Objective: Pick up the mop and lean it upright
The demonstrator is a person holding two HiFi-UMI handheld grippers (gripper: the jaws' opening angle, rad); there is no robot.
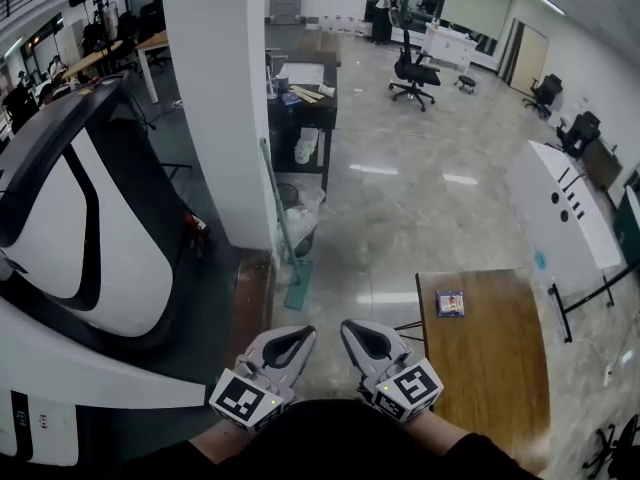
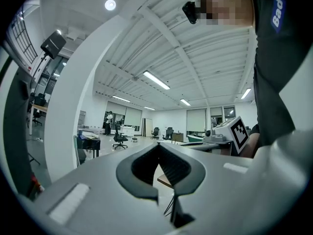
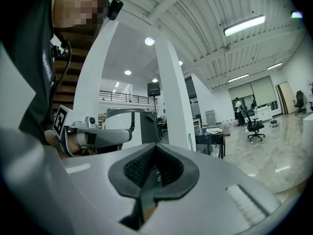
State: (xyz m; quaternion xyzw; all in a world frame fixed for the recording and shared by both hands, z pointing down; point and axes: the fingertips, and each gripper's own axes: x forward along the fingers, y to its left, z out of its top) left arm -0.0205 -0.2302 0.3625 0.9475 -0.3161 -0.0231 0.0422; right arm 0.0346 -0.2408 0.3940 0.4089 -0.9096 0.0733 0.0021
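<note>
Against the white pillar leans the mop, upright with its head on the floor, a black table behind it. Left tool and right tool: jaws together, nothing between. The wooden table at right carries a small blue card, its print too small to read. Only the right gripper view shows a balcony railing.

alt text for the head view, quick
The left gripper and right gripper, both empty with jaws shut, are held close to the person's body. Ahead, a mop leans against a white pillar; a wooden table stands at right.
</note>
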